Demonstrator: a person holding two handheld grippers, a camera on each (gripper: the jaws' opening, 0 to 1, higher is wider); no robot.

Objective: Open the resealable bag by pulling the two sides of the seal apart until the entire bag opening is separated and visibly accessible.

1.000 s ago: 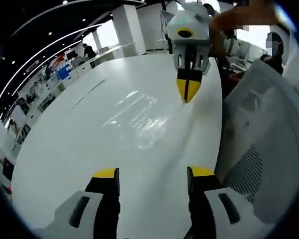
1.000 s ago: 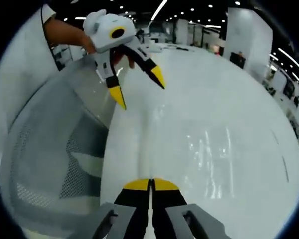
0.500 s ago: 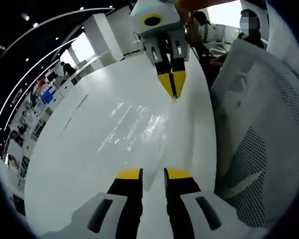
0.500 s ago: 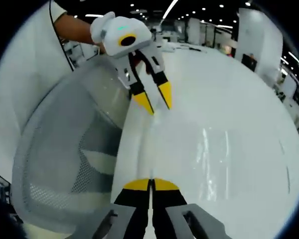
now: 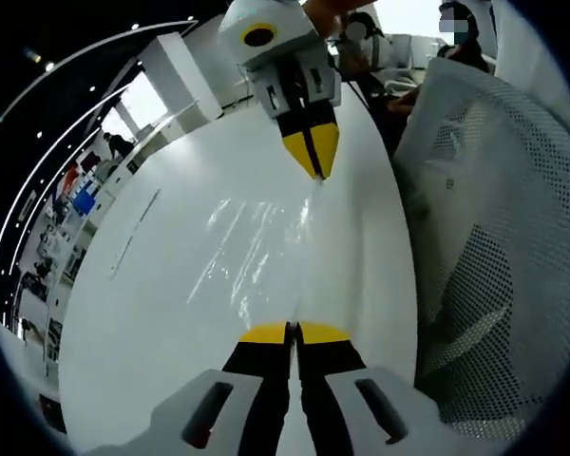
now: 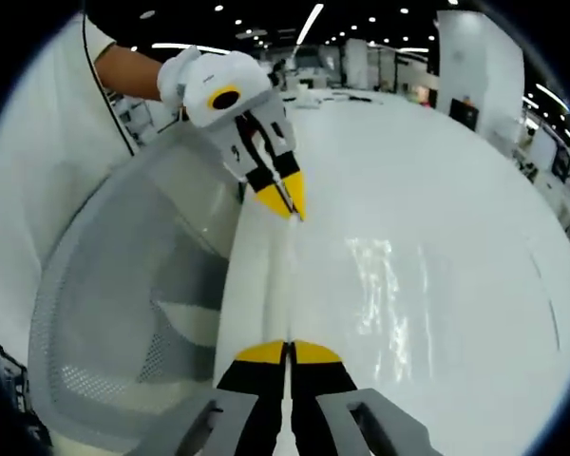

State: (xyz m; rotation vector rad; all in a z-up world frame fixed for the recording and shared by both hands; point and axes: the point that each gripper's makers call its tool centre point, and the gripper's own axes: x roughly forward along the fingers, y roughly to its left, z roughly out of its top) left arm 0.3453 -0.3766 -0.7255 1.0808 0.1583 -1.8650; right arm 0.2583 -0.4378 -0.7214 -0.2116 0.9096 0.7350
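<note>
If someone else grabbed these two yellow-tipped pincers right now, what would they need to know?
Left gripper: shut on the near end of the clear bag, at its seal edge.
Right gripper: shut on the same edge, at the other end.
The bag lies flat on the white table, beside a mesh chair.
Done: both ends pinched.
Left: pull the seal's two sides apart; no opening shows yet.

My left gripper [image 5: 292,332] has yellow tips on black jaws and a pale grey body. My right gripper [image 6: 288,351] has the same colours. Ahead of both lies the resealable bag [image 5: 256,242], clear with white glints, on a glossy white table [image 5: 161,285]. Beside my jaws stands a chair [image 6: 123,313] with a light grey frame and a white mesh back dotted with small holes.
</note>
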